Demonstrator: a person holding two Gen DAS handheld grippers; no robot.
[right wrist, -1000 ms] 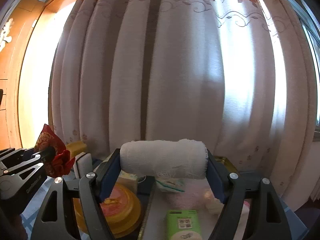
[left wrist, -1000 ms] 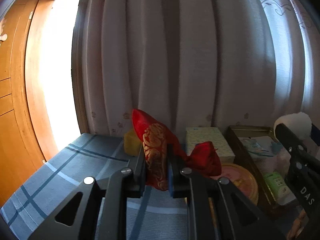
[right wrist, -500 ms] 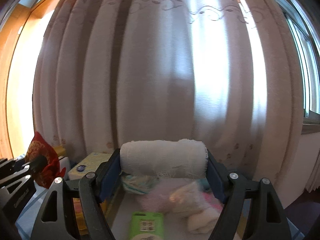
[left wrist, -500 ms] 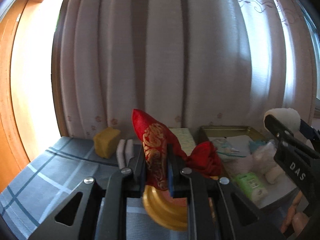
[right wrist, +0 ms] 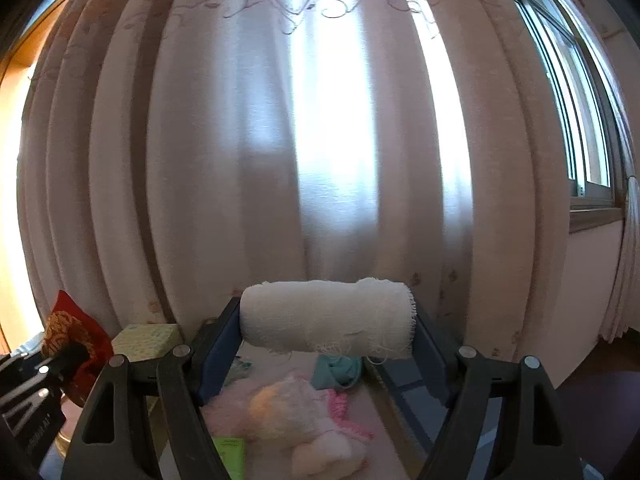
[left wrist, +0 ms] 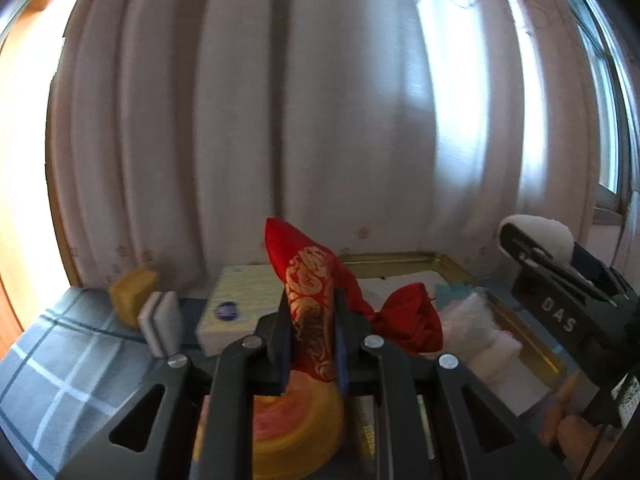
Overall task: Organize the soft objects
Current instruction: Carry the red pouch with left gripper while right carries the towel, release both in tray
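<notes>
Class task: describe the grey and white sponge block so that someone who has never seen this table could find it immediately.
Start at the pale curtain behind the checked tablecloth. At its foot sits a yellow sponge; the grey and white sponge block stands just in front, left of the tissue box. It alone is layered grey and white.

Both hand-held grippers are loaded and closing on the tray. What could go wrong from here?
The red pouch is pinched at one part only; its knotted end hangs free and could snag on the gold tray rim. The gauze roll has frayed threads dangling that might catch on items already in the tray.
</notes>
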